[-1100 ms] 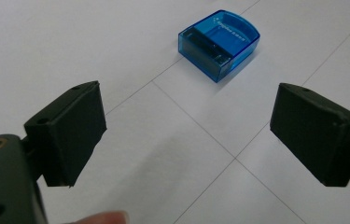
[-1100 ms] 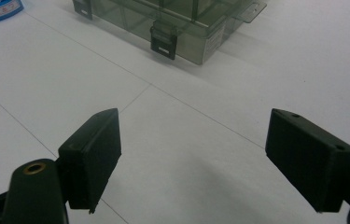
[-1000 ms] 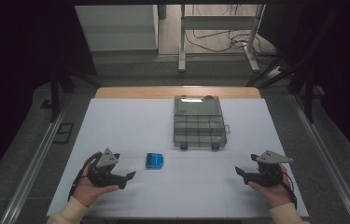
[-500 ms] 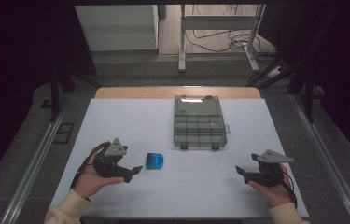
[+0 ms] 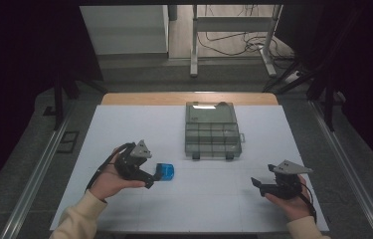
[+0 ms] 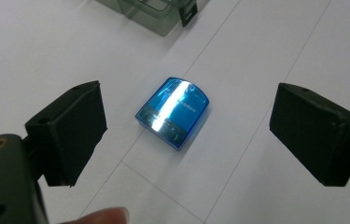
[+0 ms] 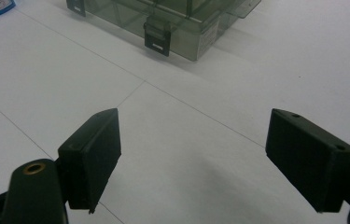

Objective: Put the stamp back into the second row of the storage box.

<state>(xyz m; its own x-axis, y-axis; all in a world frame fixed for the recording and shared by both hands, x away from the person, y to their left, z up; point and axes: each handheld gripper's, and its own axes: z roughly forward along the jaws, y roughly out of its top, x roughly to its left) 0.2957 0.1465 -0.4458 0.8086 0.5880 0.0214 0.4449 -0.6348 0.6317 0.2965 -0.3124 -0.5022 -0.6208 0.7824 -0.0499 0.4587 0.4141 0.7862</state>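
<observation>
A small translucent blue box [image 5: 165, 171] lies flat on the white table [image 5: 224, 209]; the left gripper view shows the blue box [image 6: 173, 111] a little beyond the wide-spread jaws. My left gripper [image 5: 150, 176] is open, just left of the box and not touching it. At the right, my right gripper [image 5: 256, 184] is open over bare table, with nothing between its jaws. A grey clear organiser case [image 5: 211, 130] with its latches closed sits at the table's middle back, and the case [image 7: 172, 18] also appears in the right gripper view.
The table's wooden far edge [image 5: 189, 98] lies behind the case. A metal rail [image 5: 40, 164] runs along the left side and another rail [image 5: 350, 164] along the right. Table legs and cables [image 5: 233, 40] stand on the floor beyond.
My left gripper has moved right and slightly forward, up to the blue box. The right gripper has stayed in place.
</observation>
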